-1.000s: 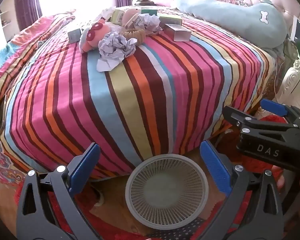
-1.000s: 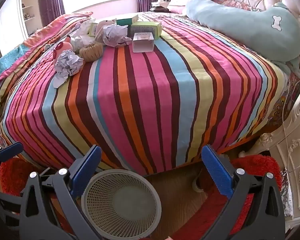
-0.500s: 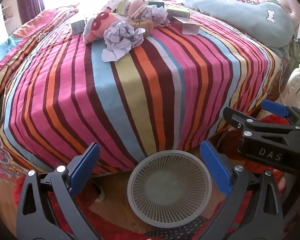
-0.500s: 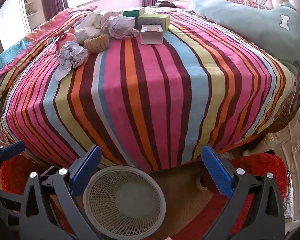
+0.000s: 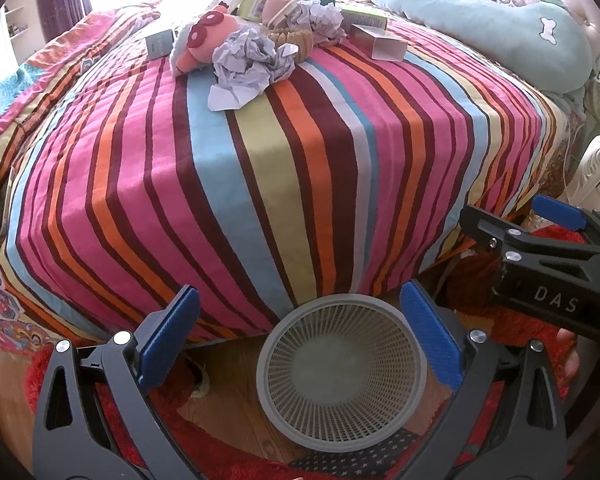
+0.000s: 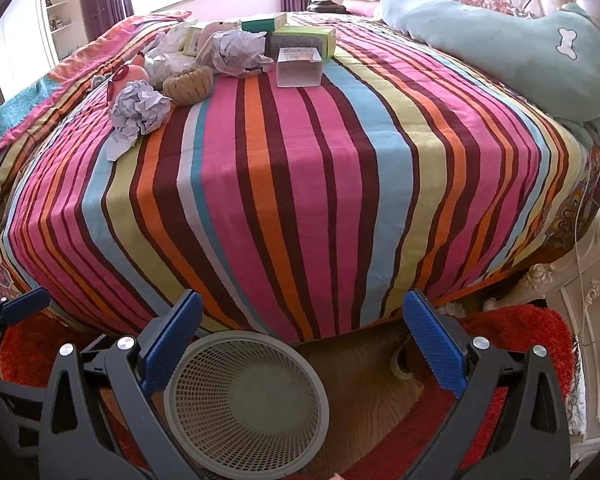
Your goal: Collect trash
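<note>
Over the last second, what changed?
Both grippers, left and right, moved forward and up toward the bed: the crumpled paper and boxes look nearer, and the basket sits a little higher in both views. Nothing was grasped or released. Both stayed open and empty, and the trash on the bed and the basket on the floor did not move.

text: "DAS" | on: black body of right gripper [image 5: 496,236] | other box labels: unreadable
</note>
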`<control>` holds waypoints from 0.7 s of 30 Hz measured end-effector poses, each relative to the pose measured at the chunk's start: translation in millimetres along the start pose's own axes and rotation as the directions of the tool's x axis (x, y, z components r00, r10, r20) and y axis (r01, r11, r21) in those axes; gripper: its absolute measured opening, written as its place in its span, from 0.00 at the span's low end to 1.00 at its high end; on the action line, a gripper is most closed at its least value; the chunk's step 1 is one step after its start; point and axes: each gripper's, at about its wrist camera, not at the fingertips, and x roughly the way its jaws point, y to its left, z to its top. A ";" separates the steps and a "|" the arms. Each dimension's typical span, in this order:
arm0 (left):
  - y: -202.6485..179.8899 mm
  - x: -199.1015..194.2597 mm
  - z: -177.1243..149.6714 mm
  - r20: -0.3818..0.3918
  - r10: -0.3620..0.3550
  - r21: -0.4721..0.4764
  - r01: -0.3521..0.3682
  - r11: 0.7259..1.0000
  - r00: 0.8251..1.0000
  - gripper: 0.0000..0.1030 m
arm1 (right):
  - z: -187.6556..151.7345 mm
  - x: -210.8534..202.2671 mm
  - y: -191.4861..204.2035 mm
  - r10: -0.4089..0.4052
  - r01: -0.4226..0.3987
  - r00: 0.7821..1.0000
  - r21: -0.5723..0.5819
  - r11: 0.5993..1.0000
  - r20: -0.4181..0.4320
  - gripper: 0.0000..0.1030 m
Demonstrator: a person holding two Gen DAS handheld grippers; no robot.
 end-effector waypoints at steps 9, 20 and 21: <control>-1.6 1.8 -3.0 -0.001 0.004 0.009 -0.004 1.000 1.000 0.94 | 0.2 -0.4 -0.9 0.004 -0.004 1.000 0.001 1.000 -0.003 0.93; -5.2 2.6 -0.9 -0.009 0.002 0.012 -0.002 1.000 1.000 0.94 | -1.4 0.7 0.2 0.011 -0.011 1.000 -0.004 1.000 -0.010 0.93; -5.3 2.8 -1.2 -0.010 0.003 0.013 -0.003 1.000 1.000 0.94 | -1.5 0.9 0.4 0.011 -0.011 1.000 -0.004 1.000 -0.011 0.93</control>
